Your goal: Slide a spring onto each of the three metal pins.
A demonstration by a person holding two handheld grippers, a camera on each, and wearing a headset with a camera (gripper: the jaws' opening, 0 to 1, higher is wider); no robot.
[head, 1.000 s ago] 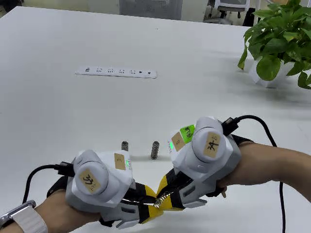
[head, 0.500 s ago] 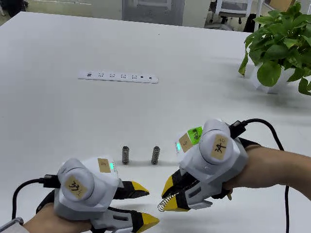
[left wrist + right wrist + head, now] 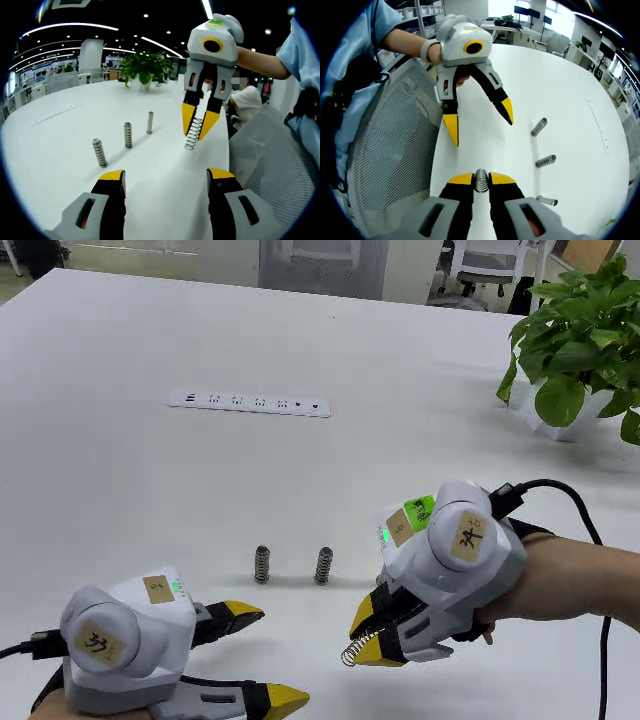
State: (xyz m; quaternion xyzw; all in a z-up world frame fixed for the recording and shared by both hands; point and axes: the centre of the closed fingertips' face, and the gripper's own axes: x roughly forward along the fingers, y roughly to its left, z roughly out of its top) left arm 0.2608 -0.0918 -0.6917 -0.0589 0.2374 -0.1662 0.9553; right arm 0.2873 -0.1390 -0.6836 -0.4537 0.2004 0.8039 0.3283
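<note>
Two pins wearing springs (image 3: 262, 563) (image 3: 324, 565) stand upright on the white table (image 3: 150, 490). In the left gripper view a bare metal pin (image 3: 150, 122) stands beyond the two sprung pins (image 3: 100, 152) (image 3: 128, 135). My right gripper (image 3: 365, 635) is shut on a loose spring (image 3: 350, 652), held just above the table to the right of the pins. That spring (image 3: 481, 176) sits end-on between the right gripper's (image 3: 481, 180) yellow tips. My left gripper (image 3: 265, 655) is open and holds nothing, to the left of the right gripper (image 3: 200, 117) with a gap between them.
A white power strip (image 3: 248, 402) lies further back on the table. A potted plant (image 3: 575, 340) stands at the far right. A black cable (image 3: 590, 540) runs from the right gripper. A mesh chair (image 3: 385, 150) is beside the table edge.
The left gripper let go of the spring, opened, and drew back to the left. The right gripper kept the spring and shifted slightly right.
</note>
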